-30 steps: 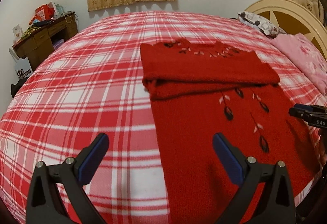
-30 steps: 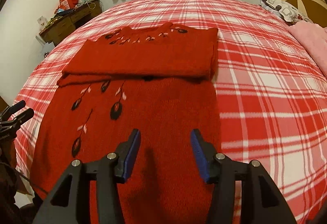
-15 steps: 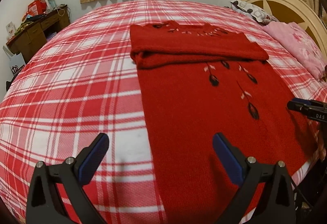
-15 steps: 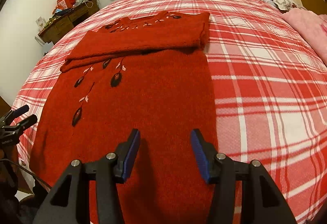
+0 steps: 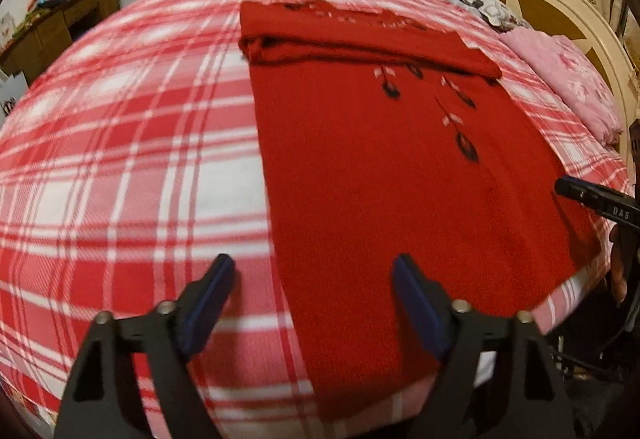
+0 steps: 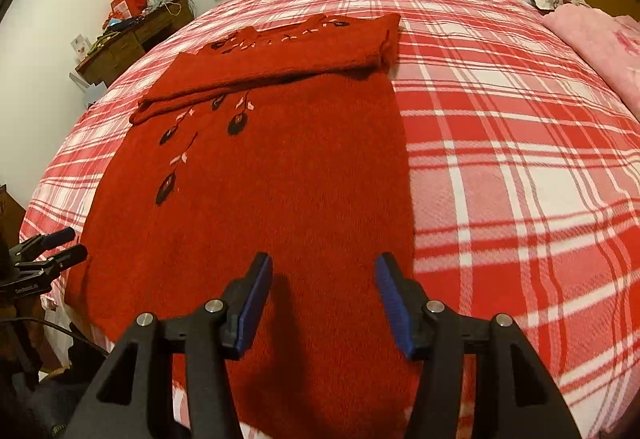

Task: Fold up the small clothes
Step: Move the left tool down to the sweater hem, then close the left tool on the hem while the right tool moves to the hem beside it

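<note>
A red knit sweater (image 5: pixel 380 179) with dark leaf embroidery lies flat on the plaid bed, its top part folded down into a band across the far end. My left gripper (image 5: pixel 313 265) hovers over the sweater's near left edge. Its jaws are closing, with the cloth edge below the gap and no pad pressing on it. My right gripper (image 6: pixel 324 261) hangs above the sweater (image 6: pixel 280 179) near its right edge, jaws opening slightly and holding nothing. Each gripper also shows at the other view's margin: the right gripper (image 5: pixel 568 189) and the left gripper (image 6: pixel 68 243).
The red and white plaid blanket (image 5: pixel 120 159) covers the whole bed. A pink pillow (image 5: pixel 568 79) and a patterned one lie by the cream headboard (image 5: pixel 560 11) at the right. A cluttered wooden desk (image 6: pixel 132 43) stands by the far left wall. The bed's near edge lies just below the grippers.
Both grippers have drawn back toward the sweater's near hem and dipped lower. The left jaws have narrowed; the right jaws look about the same.
</note>
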Demonstrator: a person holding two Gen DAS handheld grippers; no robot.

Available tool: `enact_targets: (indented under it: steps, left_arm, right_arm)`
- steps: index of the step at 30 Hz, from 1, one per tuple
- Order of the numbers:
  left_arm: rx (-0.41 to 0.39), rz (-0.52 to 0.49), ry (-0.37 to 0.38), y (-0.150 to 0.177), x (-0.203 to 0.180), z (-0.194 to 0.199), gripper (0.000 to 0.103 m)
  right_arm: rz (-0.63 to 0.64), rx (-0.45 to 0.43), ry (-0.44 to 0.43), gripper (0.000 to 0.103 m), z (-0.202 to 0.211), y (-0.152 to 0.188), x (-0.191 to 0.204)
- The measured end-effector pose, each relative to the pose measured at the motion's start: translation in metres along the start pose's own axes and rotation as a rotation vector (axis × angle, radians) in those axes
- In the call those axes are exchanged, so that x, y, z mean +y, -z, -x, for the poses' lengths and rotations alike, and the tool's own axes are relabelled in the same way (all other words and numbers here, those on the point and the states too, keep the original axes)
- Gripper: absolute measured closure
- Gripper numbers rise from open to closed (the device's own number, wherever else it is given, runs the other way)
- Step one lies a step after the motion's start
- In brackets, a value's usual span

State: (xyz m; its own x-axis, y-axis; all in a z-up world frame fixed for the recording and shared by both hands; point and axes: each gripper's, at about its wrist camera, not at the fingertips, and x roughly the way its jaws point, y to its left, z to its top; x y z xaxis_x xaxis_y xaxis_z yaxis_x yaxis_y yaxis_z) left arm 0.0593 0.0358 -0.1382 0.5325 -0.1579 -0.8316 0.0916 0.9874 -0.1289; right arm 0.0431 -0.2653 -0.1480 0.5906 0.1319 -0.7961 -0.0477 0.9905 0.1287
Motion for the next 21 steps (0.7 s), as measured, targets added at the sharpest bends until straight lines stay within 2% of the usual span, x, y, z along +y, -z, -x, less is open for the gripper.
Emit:
enact_targets:
  steps: [6,15,21]
  left_arm:
    - [0.029,0.043,0.057,0.014,0.000,0.003,0.041]
    - [0.057,0.079,0.076,0.030,0.002,0.008,0.046]
    - [0.079,0.080,0.052,0.038,-0.001,0.009,0.046]
  right_arm:
    - [0.014,0.002,0.013,0.047,0.009,0.014,0.002]
    - [0.014,-0.012,0.017,0.047,0.015,0.024,-0.001]
    - [0.008,-0.018,0.008,0.047,0.017,0.026,-0.003]
